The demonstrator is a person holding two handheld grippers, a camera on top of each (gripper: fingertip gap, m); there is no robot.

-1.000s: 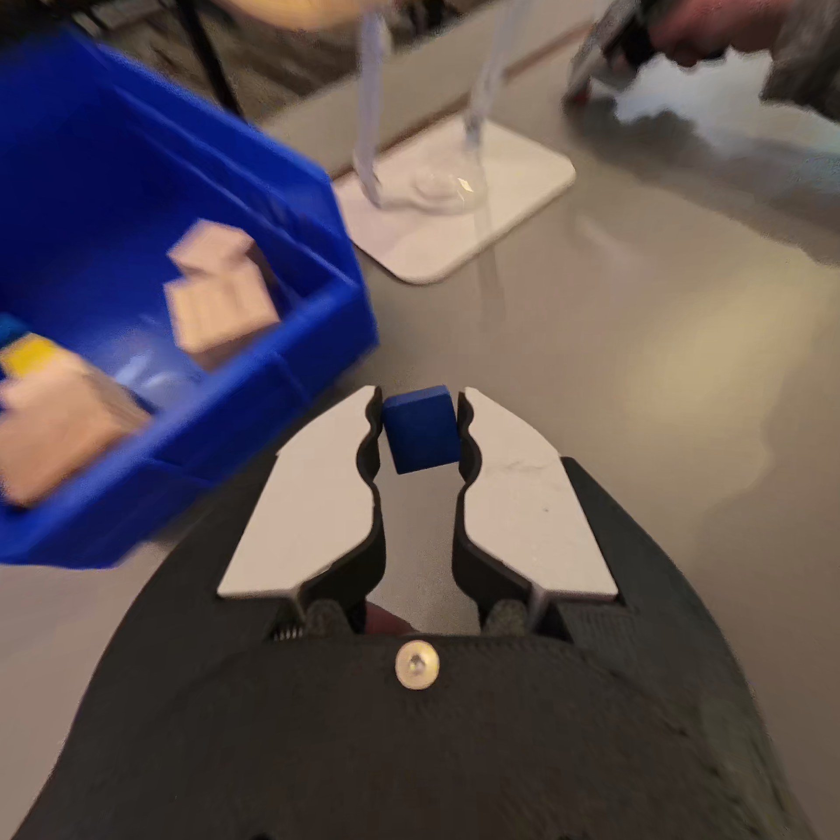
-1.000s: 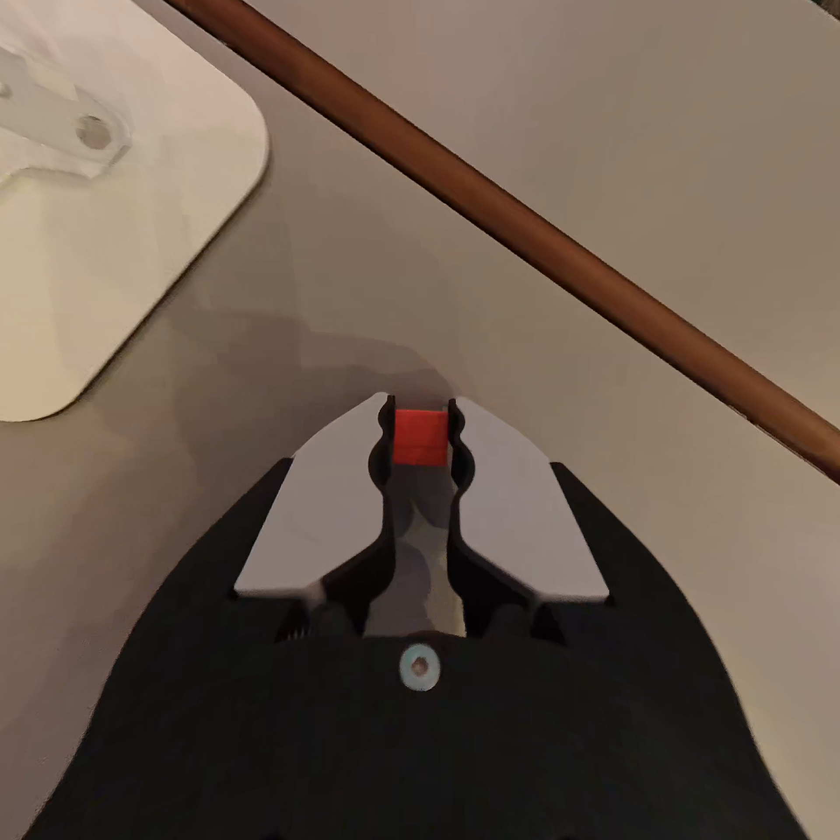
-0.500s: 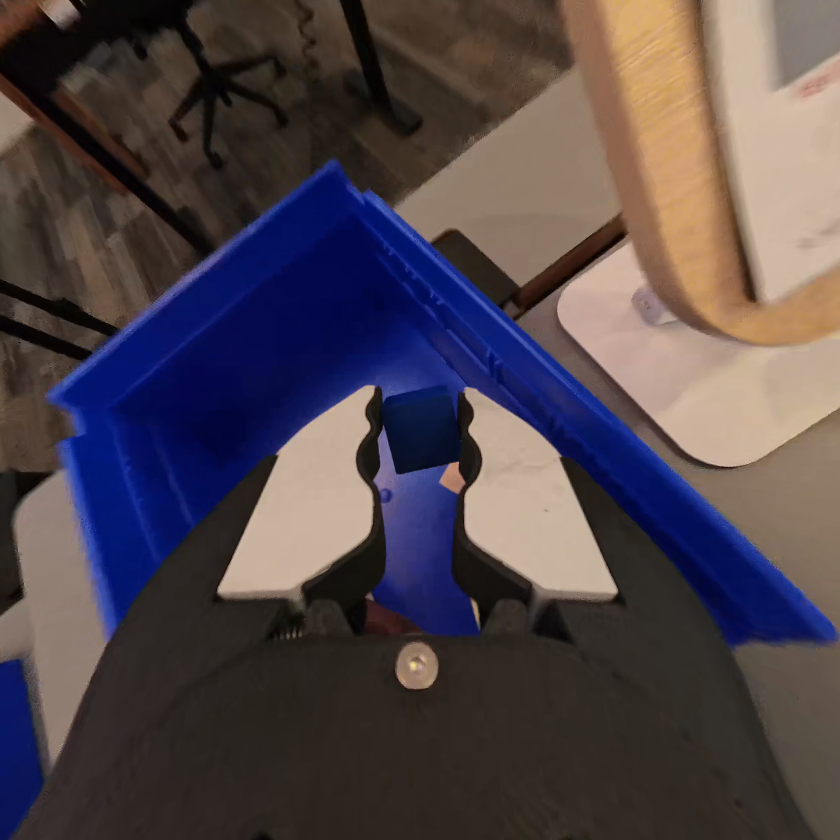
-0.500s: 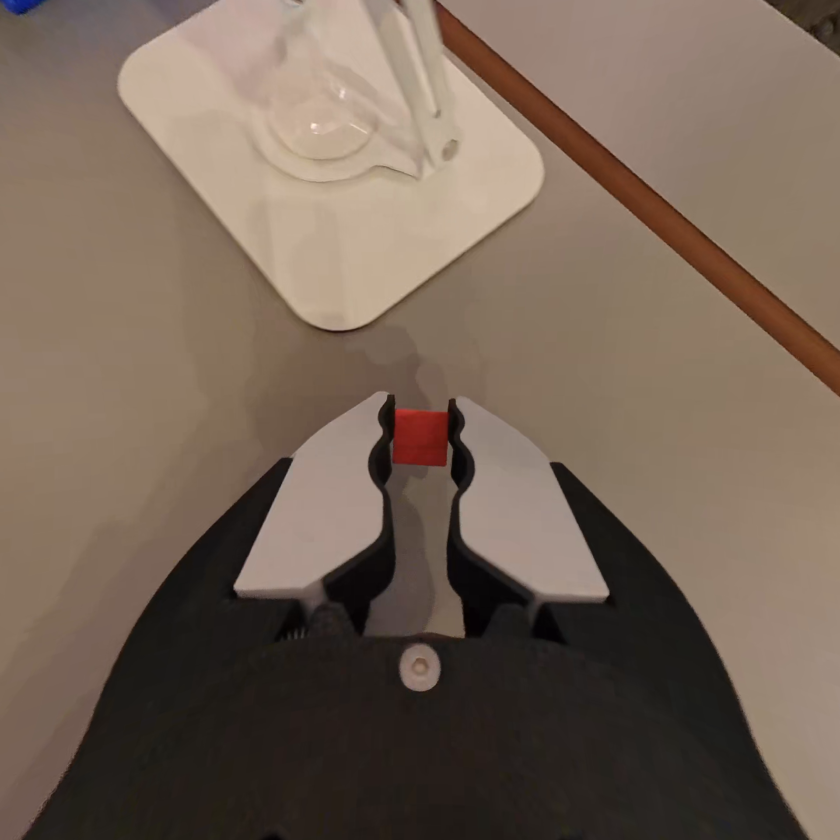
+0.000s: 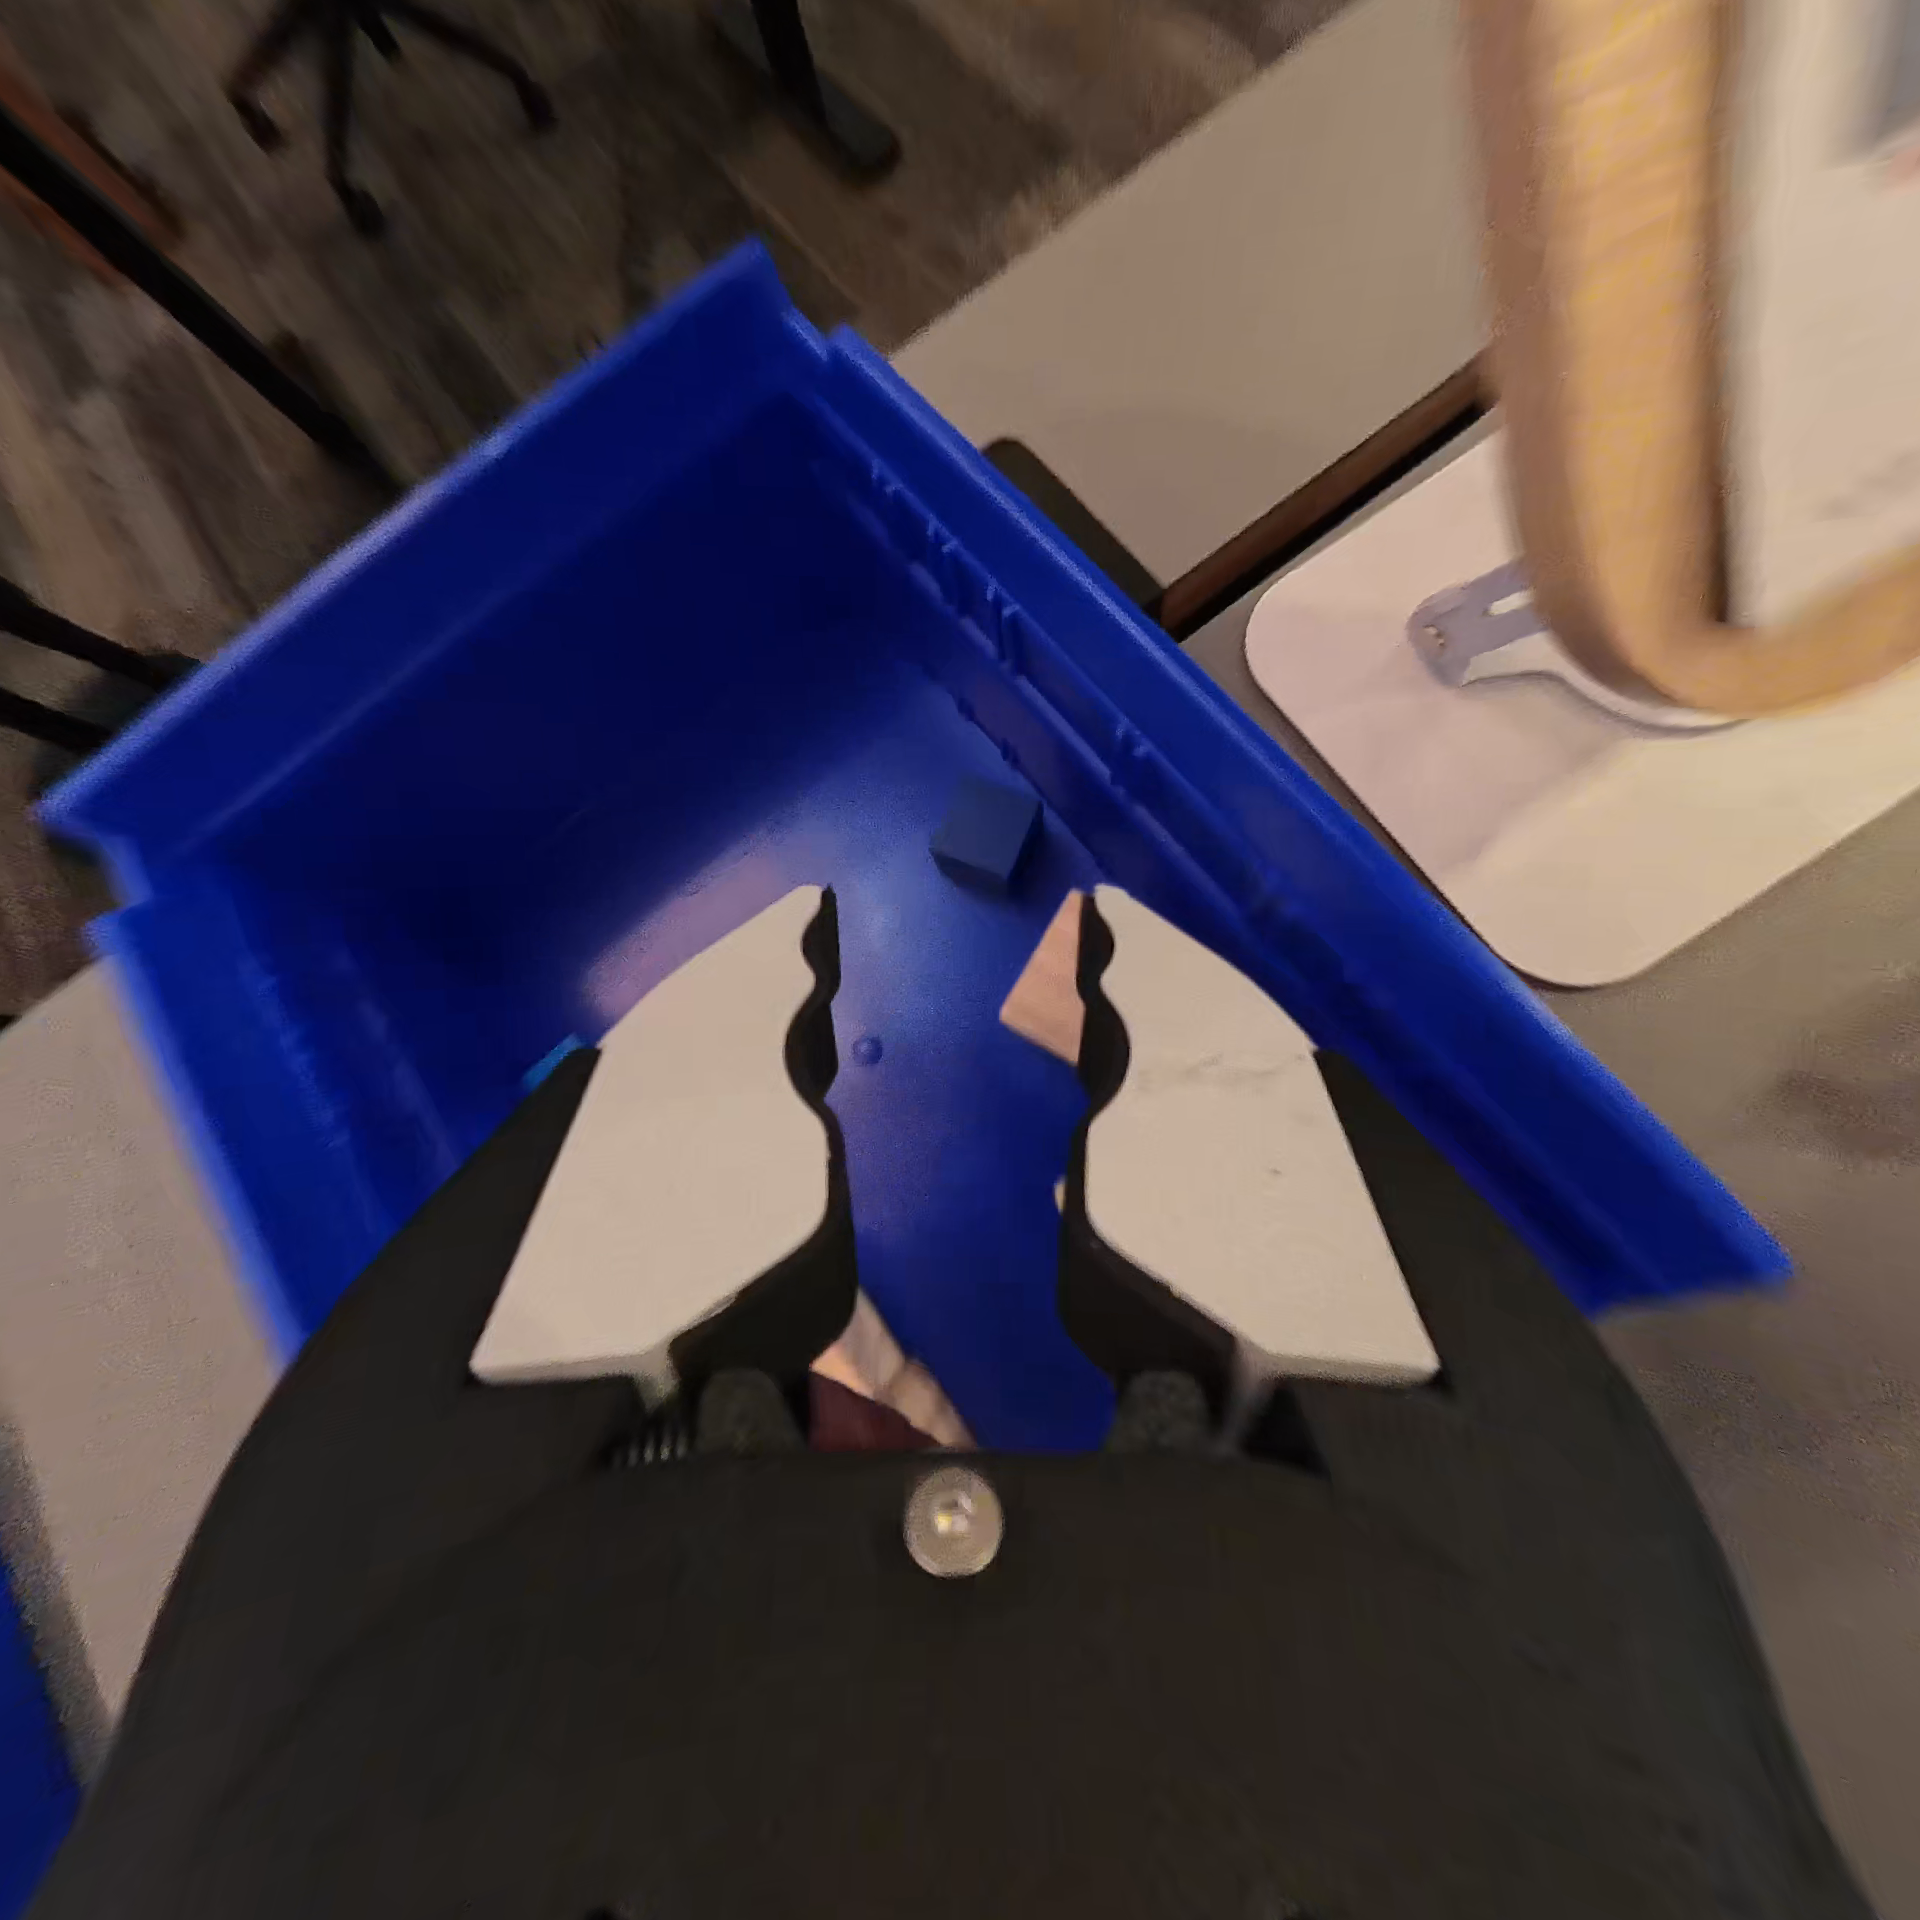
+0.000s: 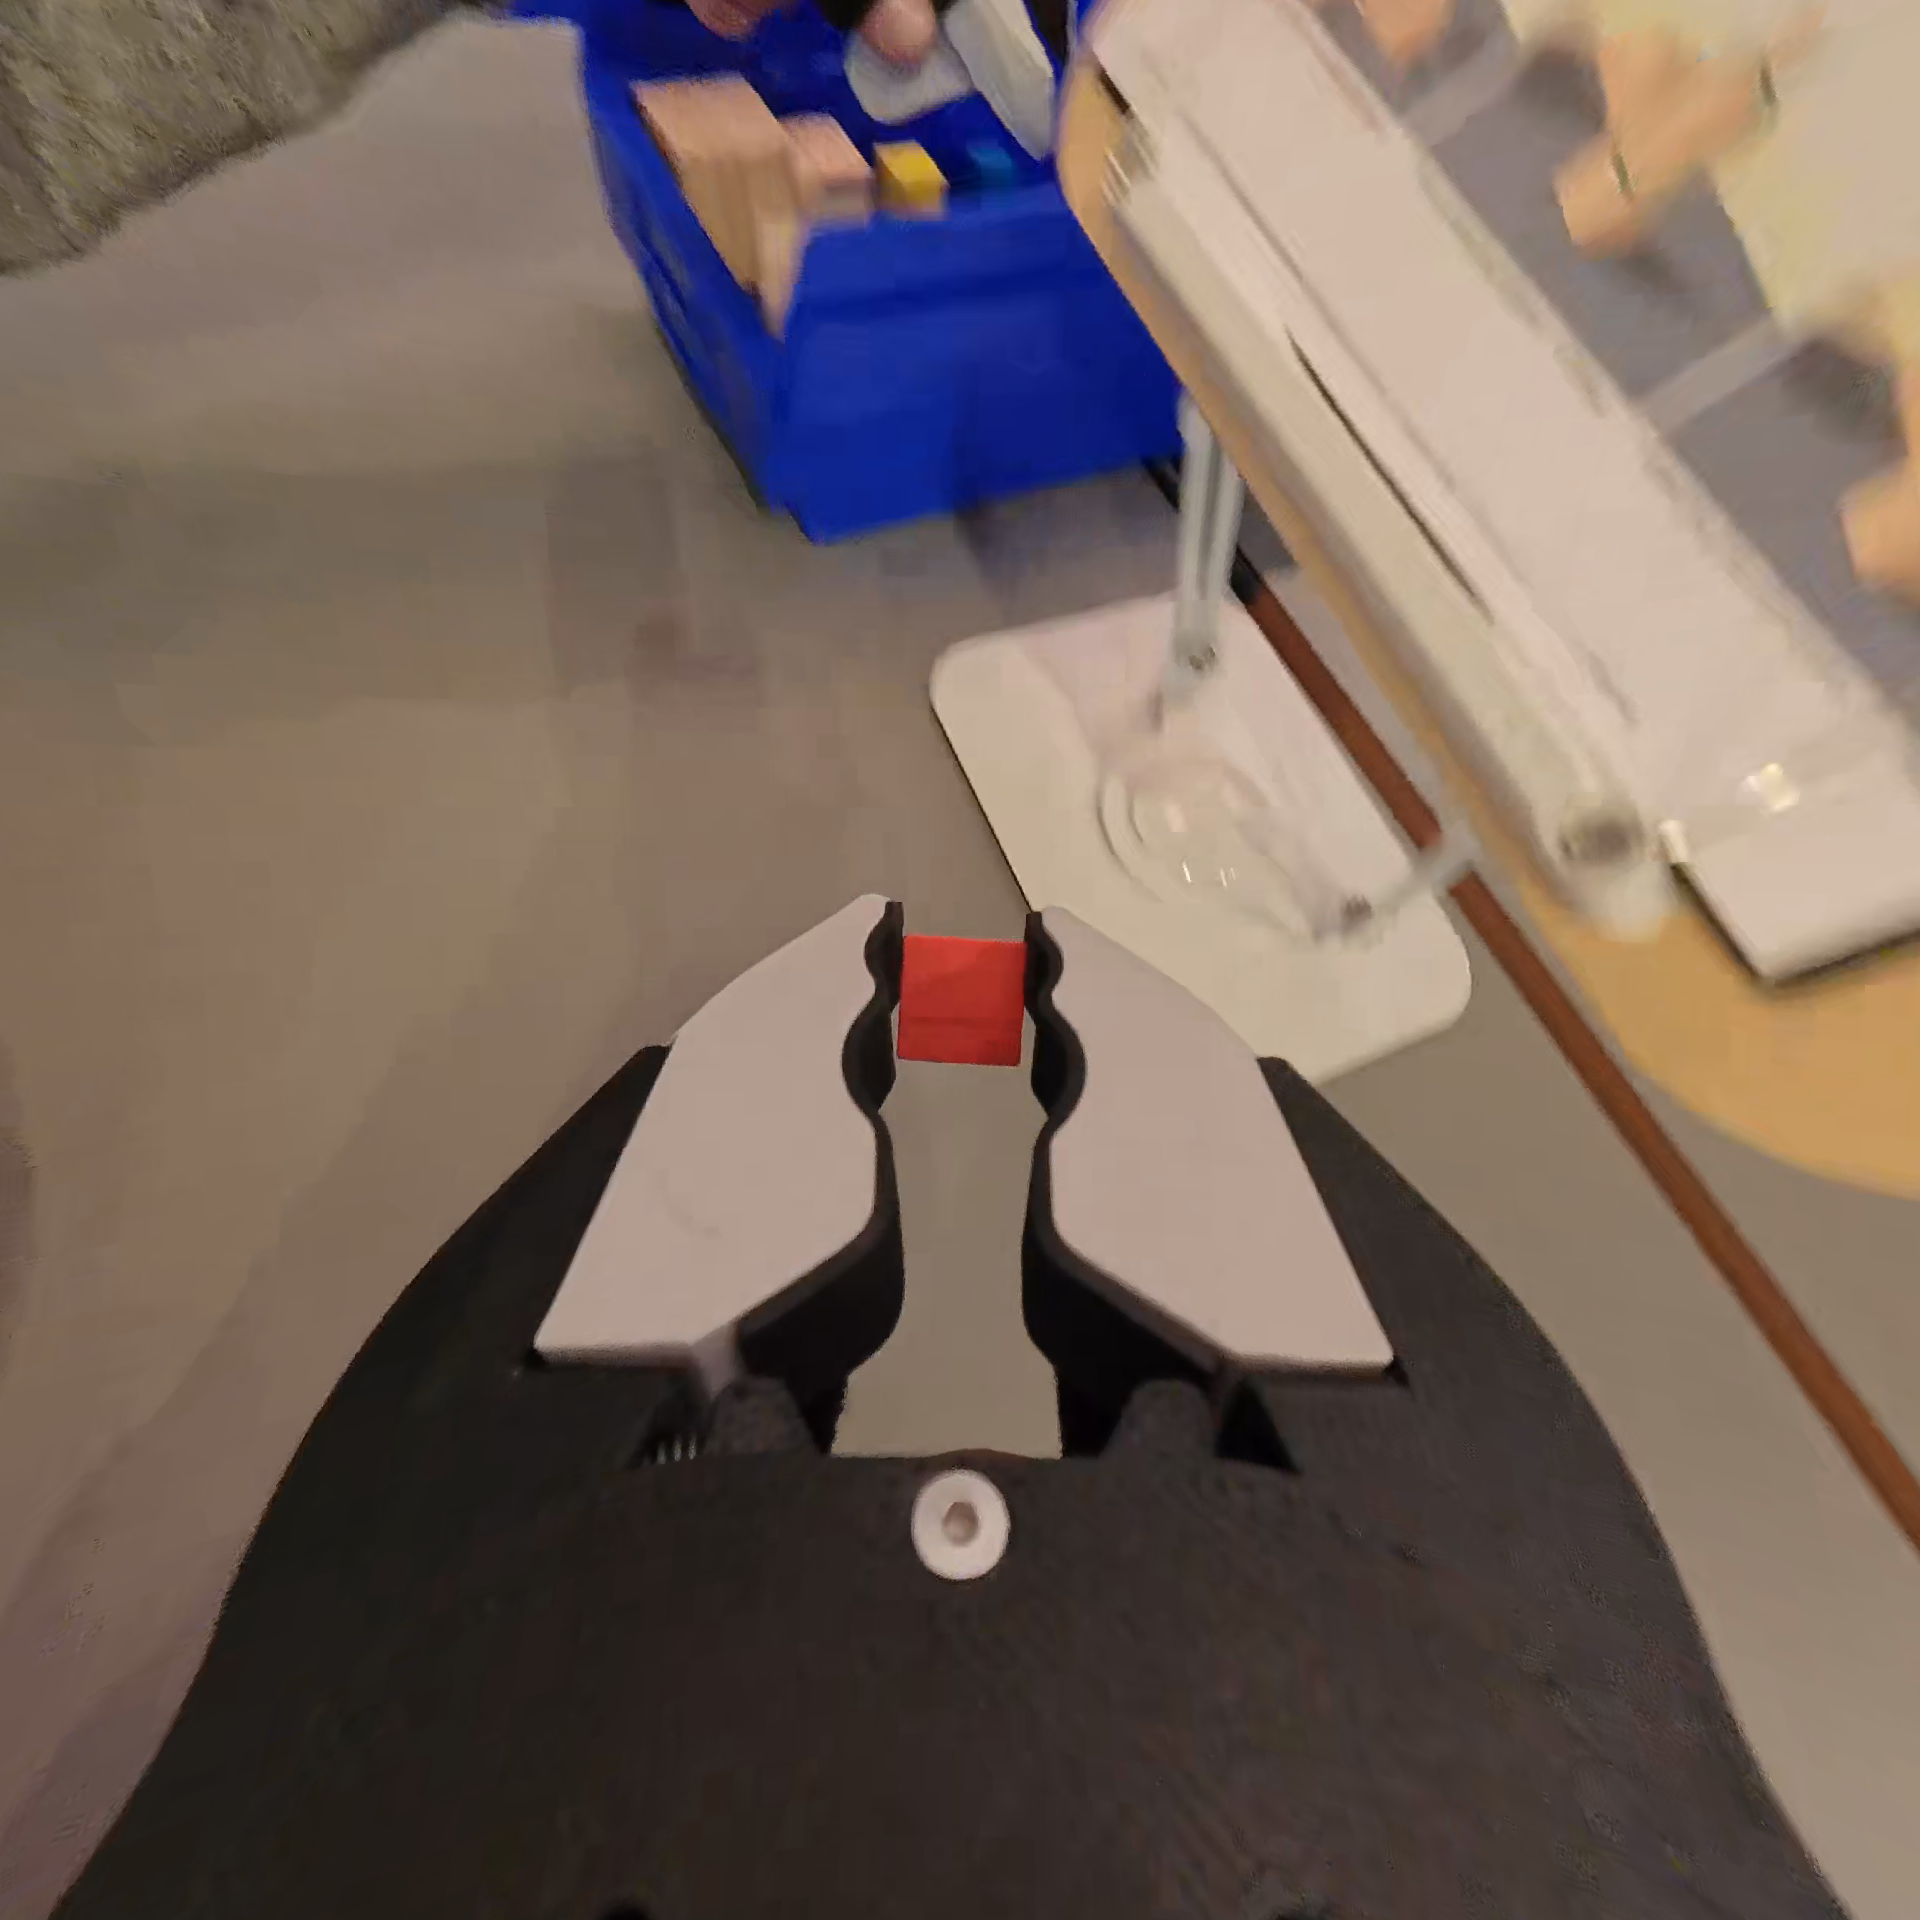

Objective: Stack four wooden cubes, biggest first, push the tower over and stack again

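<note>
In the left wrist view my left gripper point(image 5: 954, 904) is open and empty, held over the inside of a blue bin point(image 5: 499, 665). A small blue cube point(image 5: 985, 836) lies on the bin floor just beyond the fingertips, near the right wall. A pale wooden block point(image 5: 1044, 997) shows partly behind the right finger. In the right wrist view my right gripper point(image 6: 959, 935) is shut on a small red cube point(image 6: 958, 1000) above the grey table point(image 6: 364, 779). The blue bin point(image 6: 935, 353) stands farther off with several wooden cubes point(image 6: 748, 187), a yellow cube point(image 6: 909, 177) and the left gripper point(image 6: 961, 52) over it.
A stand with a white base plate point(image 6: 1049, 758) and a tilted wood-rimmed panel point(image 6: 1455, 582) stands right of the bin; the panel point(image 5: 1600, 343) also shows in the left wrist view. A brown seam point(image 6: 1621, 1091) runs along the table's right side. Floor and chair legs point(image 5: 343, 125) lie beyond the bin. Left tips to right tips: about 35 cm. The right gripper is farther from the pale wooden block point(image 5: 1044, 997), some 35 cm, than the left, some 6 cm.
My left gripper opened and the blue cube dropped onto the bin floor. My right gripper, still holding the red cube, swung left so the bin came into its view.
</note>
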